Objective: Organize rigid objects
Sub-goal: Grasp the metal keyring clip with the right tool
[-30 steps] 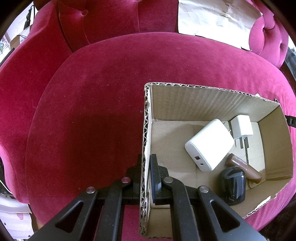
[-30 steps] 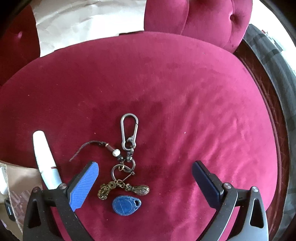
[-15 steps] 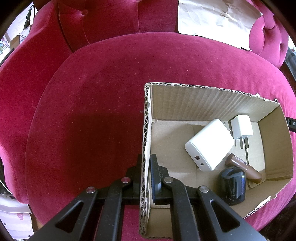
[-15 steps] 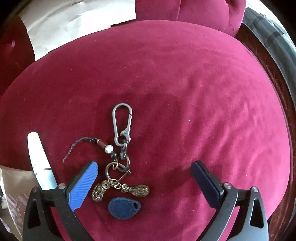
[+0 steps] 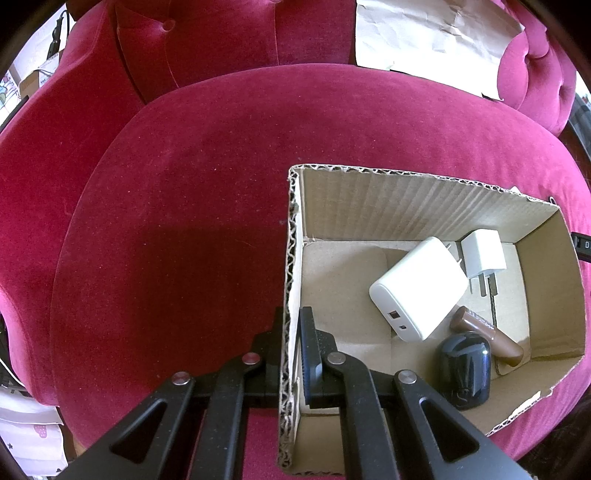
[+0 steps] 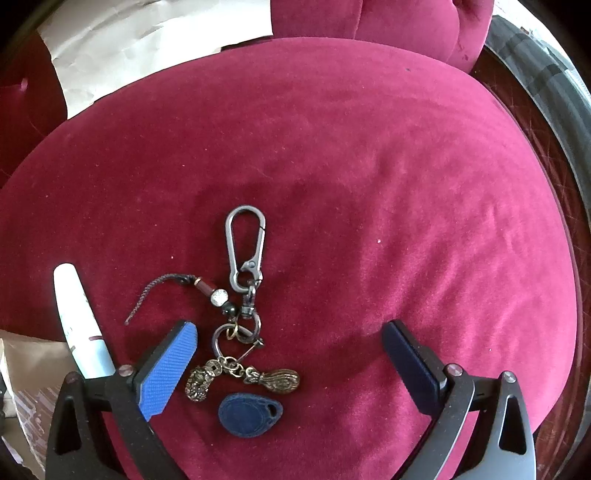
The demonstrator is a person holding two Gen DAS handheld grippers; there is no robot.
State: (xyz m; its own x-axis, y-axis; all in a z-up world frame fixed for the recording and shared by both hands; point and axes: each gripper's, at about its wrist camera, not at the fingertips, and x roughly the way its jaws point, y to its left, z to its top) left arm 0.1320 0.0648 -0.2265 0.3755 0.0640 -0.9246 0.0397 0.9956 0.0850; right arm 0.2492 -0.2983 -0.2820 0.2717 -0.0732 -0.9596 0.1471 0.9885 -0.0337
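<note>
My left gripper [image 5: 291, 325] is shut on the left wall of an open cardboard box [image 5: 406, 195] on the red velvet seat. Inside lie a large white charger [image 5: 417, 288], a small white plug [image 5: 482, 254], a brown tube [image 5: 487, 336] and a black rounded case [image 5: 463, 369]. My right gripper [image 6: 290, 339] is open, low over a keychain [image 6: 245, 243] with a grey carabiner, brass charms [image 6: 277, 380] and a blue fob [image 6: 249, 413]. The fob and charms lie between its fingers. A white pen-like tube [image 6: 79, 317] lies just left of the left finger.
Crumpled beige paper [image 5: 432, 33] lies on the seat's backrest and also shows in the right wrist view [image 6: 147, 40]. A box corner [image 6: 26, 369] sits at the lower left of the right wrist view. A dark wooden frame edge [image 6: 546, 122] runs along the right.
My right gripper has shifted over the keychain, which now sits a little further right between the fingers. The left gripper and box have not moved.
</note>
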